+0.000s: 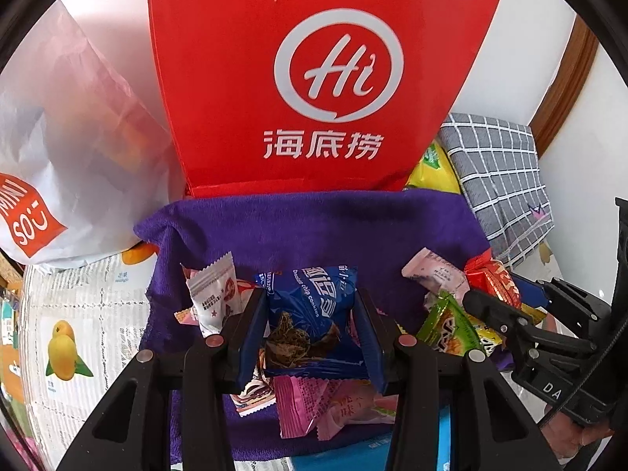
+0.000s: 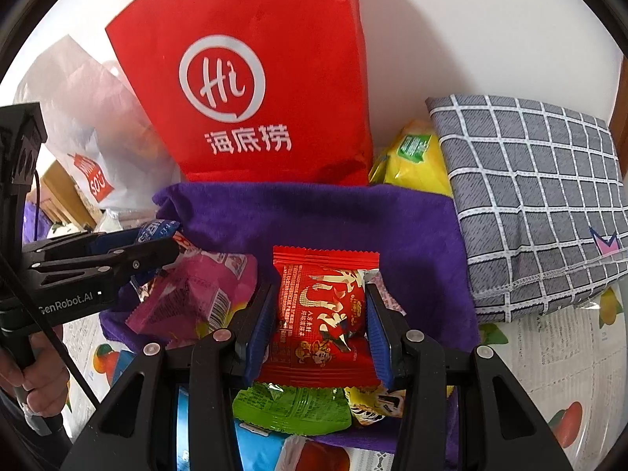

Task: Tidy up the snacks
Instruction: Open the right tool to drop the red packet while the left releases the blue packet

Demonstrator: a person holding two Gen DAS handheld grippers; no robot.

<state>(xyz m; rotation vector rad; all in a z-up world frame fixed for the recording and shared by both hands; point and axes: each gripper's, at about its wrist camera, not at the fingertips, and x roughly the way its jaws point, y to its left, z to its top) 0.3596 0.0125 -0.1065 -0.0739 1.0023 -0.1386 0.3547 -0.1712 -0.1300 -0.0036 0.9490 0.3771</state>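
Over the purple towel (image 1: 314, 227), left gripper (image 1: 312, 329) pinches a blue cookie packet (image 1: 314, 302) between narrow fingers, right gripper (image 2: 320, 325) clamps a red snack packet (image 2: 322, 306) snugly

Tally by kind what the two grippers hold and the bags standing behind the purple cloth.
Gripped snack packets: 2, the blue cookie packet in the left gripper and the red packet in the right gripper
Standing bags: 2, the red bag and the white bag
Total: 4

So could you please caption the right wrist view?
Right gripper clamps a red snack packet above a purple towel.
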